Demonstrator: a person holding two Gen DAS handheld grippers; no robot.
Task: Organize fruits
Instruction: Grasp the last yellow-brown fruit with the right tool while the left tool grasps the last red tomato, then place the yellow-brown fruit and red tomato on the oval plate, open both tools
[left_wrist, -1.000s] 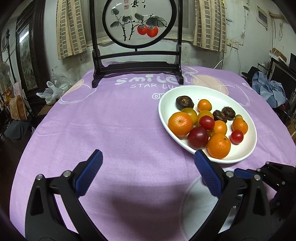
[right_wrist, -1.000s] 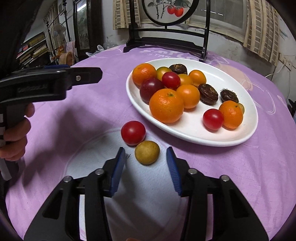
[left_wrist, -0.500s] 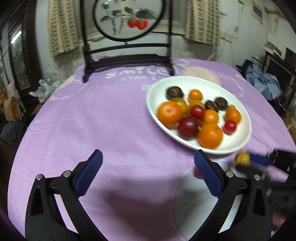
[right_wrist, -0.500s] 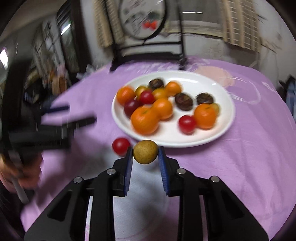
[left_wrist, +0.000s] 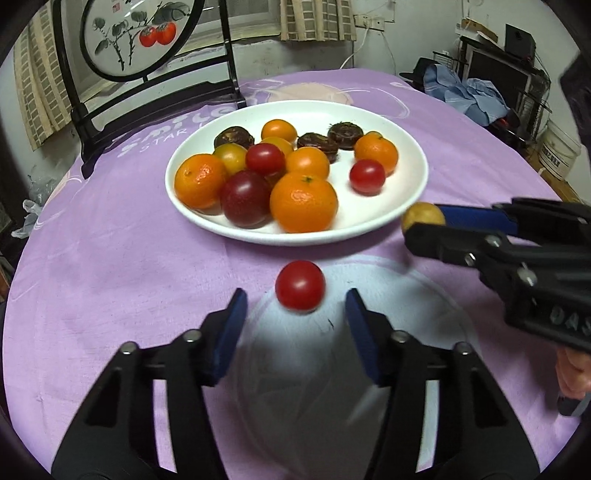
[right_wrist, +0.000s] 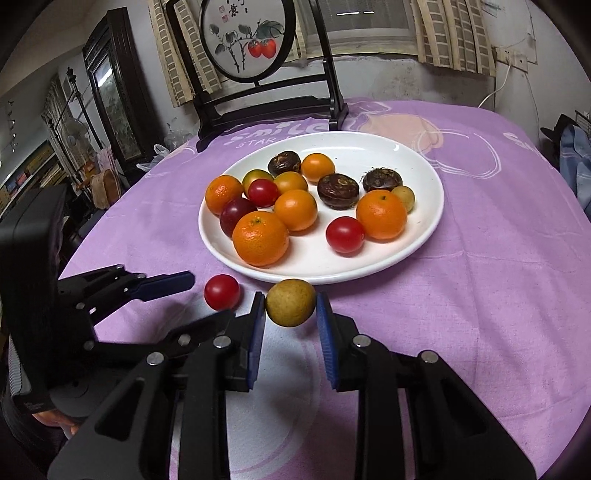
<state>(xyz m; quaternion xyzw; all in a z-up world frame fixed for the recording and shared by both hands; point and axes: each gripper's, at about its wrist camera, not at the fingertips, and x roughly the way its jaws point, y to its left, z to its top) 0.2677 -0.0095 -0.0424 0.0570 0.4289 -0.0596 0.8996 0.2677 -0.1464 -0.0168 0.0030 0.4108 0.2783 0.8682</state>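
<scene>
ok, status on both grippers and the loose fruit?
Right gripper shut on yellow-brown fruit, just short of white plate. Left gripper open, lined up on red tomato on the cloth. Nothing in the way.

In the left wrist view the right gripper (left_wrist: 424, 221) covers the lower part of the yellow-brown fruit (left_wrist: 423, 218), and its body is cut off by the picture's right edge. The white plate (left_wrist: 406, 206) hides the surface (left_wrist: 110, 258) beneath it. Piled oranges (right_wrist: 260, 238) cover most of the dark plum (right_wrist: 234, 216). A small greenish fruit (right_wrist: 404, 197) sits half behind another orange. The left gripper's (right_wrist: 177, 295) handle runs off the left edge.
</scene>
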